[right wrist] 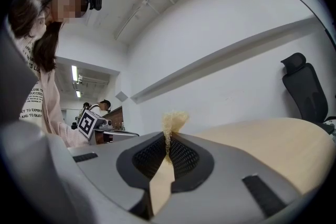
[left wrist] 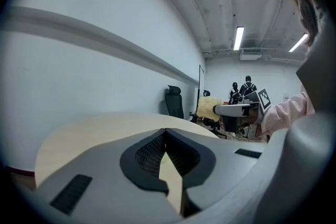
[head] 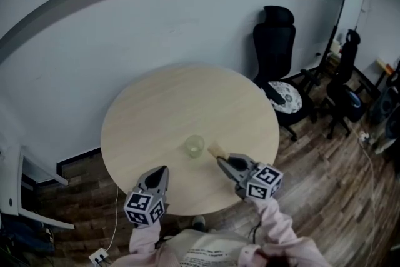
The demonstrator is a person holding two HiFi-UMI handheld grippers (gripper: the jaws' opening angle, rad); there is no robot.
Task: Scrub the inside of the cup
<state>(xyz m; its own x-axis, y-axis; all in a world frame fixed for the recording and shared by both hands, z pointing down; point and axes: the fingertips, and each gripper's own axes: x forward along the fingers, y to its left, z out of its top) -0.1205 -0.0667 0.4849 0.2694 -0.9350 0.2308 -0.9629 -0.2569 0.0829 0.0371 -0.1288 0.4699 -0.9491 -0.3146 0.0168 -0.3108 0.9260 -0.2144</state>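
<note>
A round, pale wooden surface (head: 187, 103) stands close to the white wall, and on its near half a small clear cup (head: 194, 146) sits upright, open end up. It has a faint greenish tint, and I can't make out anything inside it.

The person stands at the near edge with a gripper in each hand, pink sleeves showing below them. The left tongs (head: 164, 169) hang over the near rim of the surface, to the left of the cup and well short of it, tipped a little downward. In the left gripper view the left tongs (left wrist: 166, 131) are pressed together at the tips with nothing between them.

The right tongs (head: 220, 161) are held about level at the right of the cup. They are clamped on a fluffy, pale yellow sponge (head: 216, 149), and in the right gripper view the sponge (right wrist: 173, 120) sticks up as a tuft past the pinched tips (right wrist: 168, 136). The sponge is just beside the cup, on its right, outside the rim and not in it; whether they touch I can't tell.

Each gripper carries a marker cube, the left one (head: 144, 208) and the right one (head: 265, 181). Beyond the surface, a black high-backed office chair (head: 275, 40) stands on the wood-plank floor (head: 325, 184).
</note>
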